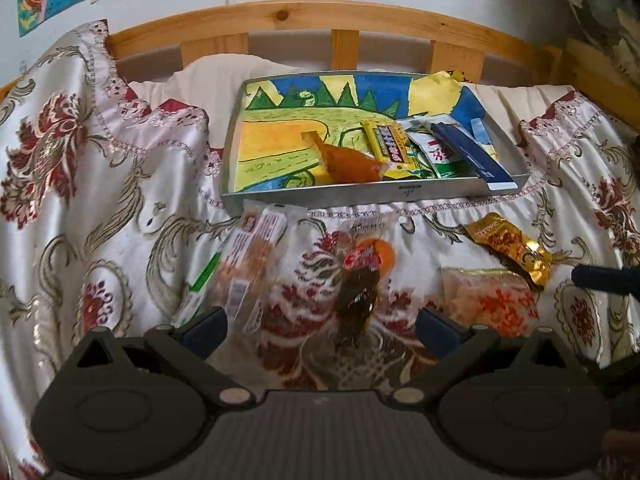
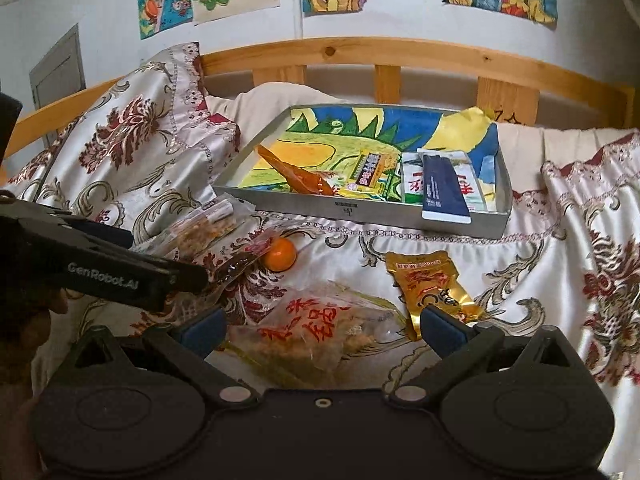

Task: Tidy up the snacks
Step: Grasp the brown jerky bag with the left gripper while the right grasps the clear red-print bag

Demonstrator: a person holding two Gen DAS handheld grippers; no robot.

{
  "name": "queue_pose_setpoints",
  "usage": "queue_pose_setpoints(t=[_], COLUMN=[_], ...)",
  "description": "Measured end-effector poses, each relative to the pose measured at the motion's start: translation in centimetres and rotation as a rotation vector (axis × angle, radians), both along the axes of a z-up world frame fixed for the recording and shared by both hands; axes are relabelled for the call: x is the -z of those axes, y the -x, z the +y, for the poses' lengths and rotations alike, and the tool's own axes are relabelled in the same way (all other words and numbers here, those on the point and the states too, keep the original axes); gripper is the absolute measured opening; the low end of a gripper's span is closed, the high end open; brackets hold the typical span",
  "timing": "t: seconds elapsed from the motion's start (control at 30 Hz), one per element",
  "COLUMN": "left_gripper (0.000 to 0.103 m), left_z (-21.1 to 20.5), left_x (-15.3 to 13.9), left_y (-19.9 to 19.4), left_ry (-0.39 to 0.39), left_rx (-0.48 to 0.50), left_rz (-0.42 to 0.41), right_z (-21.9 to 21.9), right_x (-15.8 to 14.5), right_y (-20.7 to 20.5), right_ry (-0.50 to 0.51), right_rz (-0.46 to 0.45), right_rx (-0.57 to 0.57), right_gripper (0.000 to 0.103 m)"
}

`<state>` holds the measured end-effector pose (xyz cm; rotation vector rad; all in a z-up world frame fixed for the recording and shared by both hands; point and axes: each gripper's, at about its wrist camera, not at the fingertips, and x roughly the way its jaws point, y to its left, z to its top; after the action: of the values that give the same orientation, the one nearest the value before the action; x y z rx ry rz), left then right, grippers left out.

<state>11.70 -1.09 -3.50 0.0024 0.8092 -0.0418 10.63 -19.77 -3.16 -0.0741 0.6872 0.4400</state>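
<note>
My left gripper (image 1: 320, 328) is open low over the bedspread. A dark brown snack packet (image 1: 360, 292) with a red label lies just ahead between its fingers, with a small orange ball (image 1: 382, 256) against it. A clear biscuit packet (image 1: 248, 264) lies by the left finger. My right gripper (image 2: 322, 328) is also open, straddling a clear packet with red characters (image 2: 312, 320). A gold packet (image 2: 436, 284) touches its right fingertip (image 2: 440, 326). The grey tray (image 1: 360, 194) behind holds an orange drumstick packet (image 1: 348, 162), a yellow packet (image 1: 388, 144) and a navy packet (image 1: 472, 152).
The snacks lie on a white and red floral bedspread (image 1: 100, 200) over a bed with a wooden rail (image 1: 280, 16). A colourful drawing lines the tray's floor (image 1: 272, 144), and its left half is bare. The left tool's black side (image 2: 104, 272) crosses the right view's left edge.
</note>
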Motion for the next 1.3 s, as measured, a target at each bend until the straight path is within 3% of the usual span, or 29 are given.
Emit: queue_pose_setpoints(t=[0.23,0.37,0.57,0.77,0.97,1.17,1.3], left_gripper=[0.102,0.102,0.102,0.102,0.102,0.090,0.079], left_z=[-0.1,-0.1,-0.2,0.5,0.5,0.2,0.4], left_x=[0.9,1.7,2.4,3.8,4.2,4.1,3.9], left_y=[-2.0,-3.1,-4.7,-6.5,-6.9,-6.8,-6.9], left_ry=[0.067,0.136,0.128,0.193,0.184,0.158,0.192], left_rx=[0.002,0.095,0.142,0.175,0.189,0.200,0.195], left_rz=[0.017,0.047,0.068,0.157,0.153,0.150,0.160], right_z=[0.0,0.6,1.4,1.7,1.7,1.5,1.5], right_x=[1.1,2.3,3.0,3.4,3.5,3.4,3.3], right_y=[-0.6,-1.4,-2.1,-2.5,-2.5,-2.6,-2.8], right_ry=[-0.029,-0.005,-0.018,-0.030,-0.032,-0.049,-0.053], right_rz=[0.029,0.053,0.062,0.062,0.063,0.071,0.085], right_rx=[0.001,-0.014,-0.042,-0.052,-0.053,-0.048,-0.040], right_gripper=[0.102,0.102,0.102,0.102,0.102,0.102,0.102])
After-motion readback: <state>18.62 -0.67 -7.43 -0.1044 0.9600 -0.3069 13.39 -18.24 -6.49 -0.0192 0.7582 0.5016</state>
